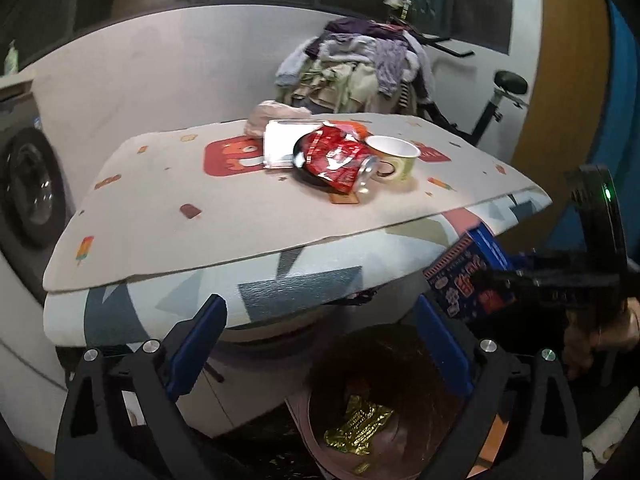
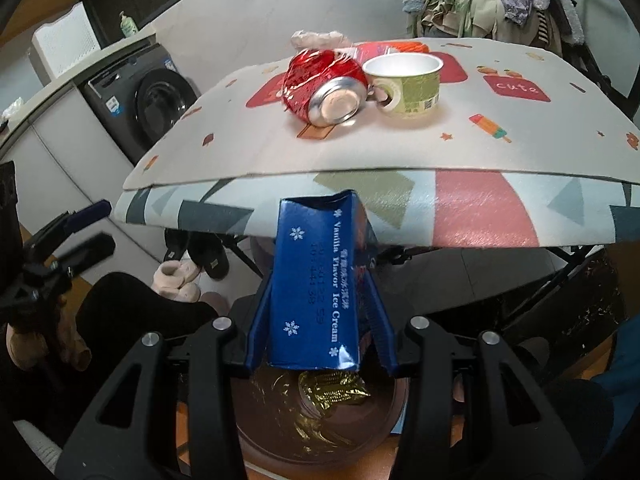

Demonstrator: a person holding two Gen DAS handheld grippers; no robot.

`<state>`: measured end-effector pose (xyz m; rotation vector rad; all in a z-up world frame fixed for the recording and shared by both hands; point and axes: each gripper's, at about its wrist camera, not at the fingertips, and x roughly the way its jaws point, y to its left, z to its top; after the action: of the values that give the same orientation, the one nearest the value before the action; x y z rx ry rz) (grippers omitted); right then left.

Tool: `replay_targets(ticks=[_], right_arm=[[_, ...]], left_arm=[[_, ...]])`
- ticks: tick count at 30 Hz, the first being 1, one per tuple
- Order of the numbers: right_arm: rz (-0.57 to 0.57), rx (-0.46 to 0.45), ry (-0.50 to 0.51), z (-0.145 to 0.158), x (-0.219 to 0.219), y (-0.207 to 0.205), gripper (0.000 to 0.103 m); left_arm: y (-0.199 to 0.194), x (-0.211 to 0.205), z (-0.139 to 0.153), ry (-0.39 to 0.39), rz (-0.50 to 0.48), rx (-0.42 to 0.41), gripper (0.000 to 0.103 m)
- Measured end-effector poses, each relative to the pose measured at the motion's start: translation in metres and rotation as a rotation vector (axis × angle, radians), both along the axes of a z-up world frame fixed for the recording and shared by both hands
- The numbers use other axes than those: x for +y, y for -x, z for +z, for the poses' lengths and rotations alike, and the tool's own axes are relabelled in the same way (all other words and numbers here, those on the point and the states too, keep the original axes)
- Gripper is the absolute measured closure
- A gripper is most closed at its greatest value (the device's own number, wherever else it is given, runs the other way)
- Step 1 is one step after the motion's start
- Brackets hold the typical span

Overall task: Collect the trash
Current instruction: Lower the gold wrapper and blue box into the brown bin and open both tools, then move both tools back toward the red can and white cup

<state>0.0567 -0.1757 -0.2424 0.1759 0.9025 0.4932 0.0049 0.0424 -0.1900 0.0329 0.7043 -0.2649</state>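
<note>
right claw gripping blue ice cream box above bin, left claw open, near table edge

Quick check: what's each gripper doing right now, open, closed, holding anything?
Left gripper: open, nothing between its jaws.
Right gripper: closed on the blue ice cream box, above the trash bin.

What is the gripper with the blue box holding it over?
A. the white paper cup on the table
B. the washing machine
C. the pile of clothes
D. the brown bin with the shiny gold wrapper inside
D: in the right wrist view the right gripper clamps the blue cardboard ice cream box directly above the round brown trash bin, where a crumpled gold foil wrapper already lies.
</note>
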Motion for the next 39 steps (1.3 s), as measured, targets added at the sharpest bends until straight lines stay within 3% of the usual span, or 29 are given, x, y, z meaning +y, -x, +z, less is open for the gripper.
replay_targets(ticks=[3, 12, 14, 16, 19, 26, 32, 39], right_arm=[[0.033, 0.024, 0.012, -0.006, 0.007, 0.003, 0.062], [0.065, 0.054, 0.054, -0.014, 0.017, 0.003, 0.061], [0.060, 0.058, 0.063, -0.015, 0.017, 0.003, 0.047], [0.044, 0.051, 0.078, -0.015, 0.017, 0.003, 0.023], [0.026, 0.041, 0.085, -0.014, 0.014, 0.002, 0.006], [-0.008, 0.056, 0.108, -0.015, 0.009, -0.006, 0.006], [-0.035, -0.018, 0.135, 0.000, 0.001, -0.010, 0.006], [-0.040, -0.034, 0.148, 0.015, -0.015, -0.026, 0.006]], left_arm=[[-0.002, 0.002, -0.001, 0.010, 0.010, 0.011, 0.010], [-0.003, 0.003, -0.005, 0.006, 0.010, 0.023, 0.010], [-0.004, 0.004, -0.006, 0.010, 0.018, 0.028, 0.010], [-0.004, 0.006, -0.007, 0.013, 0.024, 0.033, 0.010], [-0.005, 0.008, -0.008, 0.016, 0.035, 0.041, 0.010], [-0.007, 0.010, -0.008, 0.011, 0.052, 0.048, 0.009], [-0.010, 0.008, -0.009, 0.001, 0.049, 0.059, 0.009], [-0.018, 0.018, -0.007, 0.040, 0.089, 0.076, 0.009]])
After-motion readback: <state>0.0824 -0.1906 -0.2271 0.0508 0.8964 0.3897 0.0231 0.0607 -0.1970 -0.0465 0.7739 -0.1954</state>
